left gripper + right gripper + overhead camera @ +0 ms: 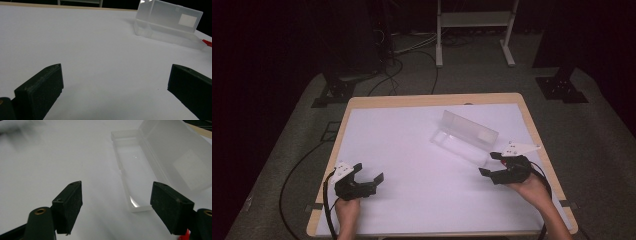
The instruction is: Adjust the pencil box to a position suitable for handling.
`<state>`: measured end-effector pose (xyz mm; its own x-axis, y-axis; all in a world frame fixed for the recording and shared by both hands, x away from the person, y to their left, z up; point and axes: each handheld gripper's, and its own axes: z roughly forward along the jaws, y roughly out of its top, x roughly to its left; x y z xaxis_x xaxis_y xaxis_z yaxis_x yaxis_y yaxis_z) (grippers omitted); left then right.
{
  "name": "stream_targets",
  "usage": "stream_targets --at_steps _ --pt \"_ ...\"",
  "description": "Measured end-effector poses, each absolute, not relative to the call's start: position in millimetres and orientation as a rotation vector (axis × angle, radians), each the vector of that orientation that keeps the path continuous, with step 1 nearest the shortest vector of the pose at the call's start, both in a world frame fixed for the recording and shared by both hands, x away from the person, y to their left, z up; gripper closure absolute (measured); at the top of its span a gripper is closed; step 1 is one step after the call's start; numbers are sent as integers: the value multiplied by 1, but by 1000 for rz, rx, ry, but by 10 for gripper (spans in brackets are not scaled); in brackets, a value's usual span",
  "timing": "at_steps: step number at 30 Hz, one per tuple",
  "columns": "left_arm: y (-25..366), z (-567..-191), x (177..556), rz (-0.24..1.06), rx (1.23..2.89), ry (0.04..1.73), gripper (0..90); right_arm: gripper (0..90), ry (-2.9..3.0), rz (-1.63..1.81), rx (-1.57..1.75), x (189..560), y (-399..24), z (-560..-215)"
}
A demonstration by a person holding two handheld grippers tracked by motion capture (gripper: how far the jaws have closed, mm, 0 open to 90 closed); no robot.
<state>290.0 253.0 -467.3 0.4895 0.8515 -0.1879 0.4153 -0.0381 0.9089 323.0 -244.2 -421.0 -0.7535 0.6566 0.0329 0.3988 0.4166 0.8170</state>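
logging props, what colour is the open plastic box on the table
Translucent frosted white plastic box, lid open with a white label; best in the right gripper view.

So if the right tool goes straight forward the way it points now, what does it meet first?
Probably the clear plastic box: its open tray lies just ahead of the open right tool, the near end between the jaws. Depth is hard to judge.

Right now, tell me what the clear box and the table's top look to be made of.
Box: looks like translucent frosted plastic, since the white surface shows through its walls and open lid and its base catches small glints. Table: a matte white sheet or laminate with no glare, over what looks like light wood, shown by the tan edge. The exact materials stay uncertain.
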Motion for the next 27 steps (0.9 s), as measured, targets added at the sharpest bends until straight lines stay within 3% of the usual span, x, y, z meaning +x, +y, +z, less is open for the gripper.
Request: stream_targets --at_steps 27 --pt "253 -467 290 497 1652 1099 0 256 2477 1144 830 373 -198 -411"
